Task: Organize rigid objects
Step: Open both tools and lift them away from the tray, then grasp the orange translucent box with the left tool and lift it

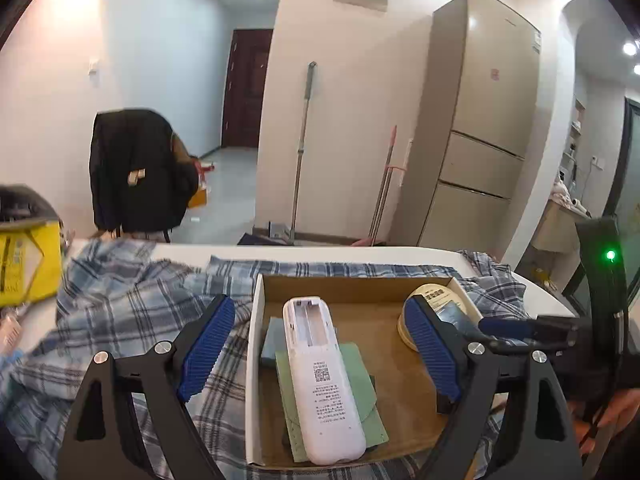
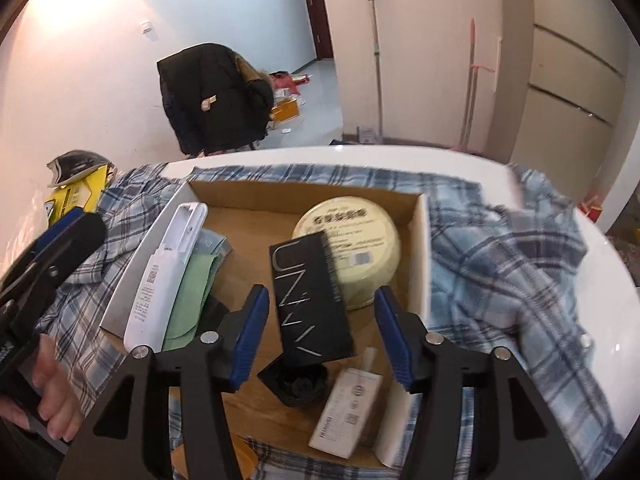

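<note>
An open cardboard box [image 1: 256,344] sits on a plaid cloth. A white remote [image 1: 320,380] lies face down in it, on a green pouch [image 1: 360,392] beside a grey-blue packet [image 1: 272,340]. My left gripper [image 1: 320,328] is open, wide of the remote and not touching it. In the right wrist view a black slim box [image 2: 308,300] leans on a round yellow tin [image 2: 352,240], its lower end over a black cap [image 2: 296,384]. My right gripper [image 2: 320,320] is open, with gaps between both pads and the black box. A small white carton [image 2: 346,412] lies near the box's front.
The blue plaid cloth [image 2: 500,264] covers a white table [image 2: 600,320]. A yellow bag [image 1: 24,260] lies at the table's left end. Behind stand a chair with a black jacket [image 1: 136,168], a mop [image 1: 302,148] and a fridge [image 1: 480,120]. A hand [image 2: 52,392] holds the left gripper.
</note>
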`<state>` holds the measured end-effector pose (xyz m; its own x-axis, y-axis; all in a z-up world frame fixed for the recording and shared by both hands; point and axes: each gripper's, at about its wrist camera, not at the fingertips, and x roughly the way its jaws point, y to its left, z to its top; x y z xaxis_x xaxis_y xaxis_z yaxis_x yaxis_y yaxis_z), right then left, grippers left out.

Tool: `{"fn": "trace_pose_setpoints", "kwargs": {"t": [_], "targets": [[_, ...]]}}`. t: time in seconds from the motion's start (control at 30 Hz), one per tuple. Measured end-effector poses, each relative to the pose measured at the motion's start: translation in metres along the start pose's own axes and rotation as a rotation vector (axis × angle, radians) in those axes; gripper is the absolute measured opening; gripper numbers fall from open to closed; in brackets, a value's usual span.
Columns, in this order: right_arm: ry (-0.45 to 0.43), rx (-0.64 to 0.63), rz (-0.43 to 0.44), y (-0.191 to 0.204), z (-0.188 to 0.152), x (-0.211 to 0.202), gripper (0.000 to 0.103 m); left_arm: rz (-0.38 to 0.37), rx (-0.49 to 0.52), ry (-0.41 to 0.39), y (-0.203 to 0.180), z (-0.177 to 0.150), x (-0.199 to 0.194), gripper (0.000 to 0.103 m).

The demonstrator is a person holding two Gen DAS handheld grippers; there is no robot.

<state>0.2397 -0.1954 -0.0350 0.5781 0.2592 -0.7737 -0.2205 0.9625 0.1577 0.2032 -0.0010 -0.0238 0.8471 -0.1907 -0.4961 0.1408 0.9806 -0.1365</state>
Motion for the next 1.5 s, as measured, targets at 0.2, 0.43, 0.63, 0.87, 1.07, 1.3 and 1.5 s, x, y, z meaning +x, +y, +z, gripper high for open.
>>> {"fn": "trace_pose_setpoints", "kwargs": {"t": [0.2,0.43,0.63,0.87,1.07,1.3,1.5], "targets": [[-0.081,-0.015,-0.03,-0.007,0.002,-0.045,0.057,0.009,0.091,-0.019,-0.014,0.003,-0.033,0.089],[-0.164,-0.007,-0.043,-0.019,-0.026,-0.106,0.059,-0.027,0.198,0.065,-0.047,-0.017,-0.07,0.089],[-0.173,-0.095,-0.08,-0.008,-0.064,-0.127,0.059,-0.107,0.093,0.296,-0.054,-0.044,-0.06,0.089],[-0.164,-0.074,-0.02,-0.016,-0.09,-0.134,0.059,-0.099,0.127,0.31,-0.06,-0.05,-0.06,0.089],[-0.178,-0.071,-0.05,-0.028,-0.101,-0.128,0.059,-0.191,0.283,0.435,-0.079,-0.068,-0.033,0.089],[-0.161,-0.054,-0.043,-0.037,-0.103,-0.117,0.059,-0.166,0.368,0.458,-0.096,-0.077,-0.014,0.089],[-0.127,-0.051,-0.023,-0.037,-0.106,-0.107,0.059,-0.172,0.416,0.468,-0.111,-0.082,-0.004,0.061]]}}
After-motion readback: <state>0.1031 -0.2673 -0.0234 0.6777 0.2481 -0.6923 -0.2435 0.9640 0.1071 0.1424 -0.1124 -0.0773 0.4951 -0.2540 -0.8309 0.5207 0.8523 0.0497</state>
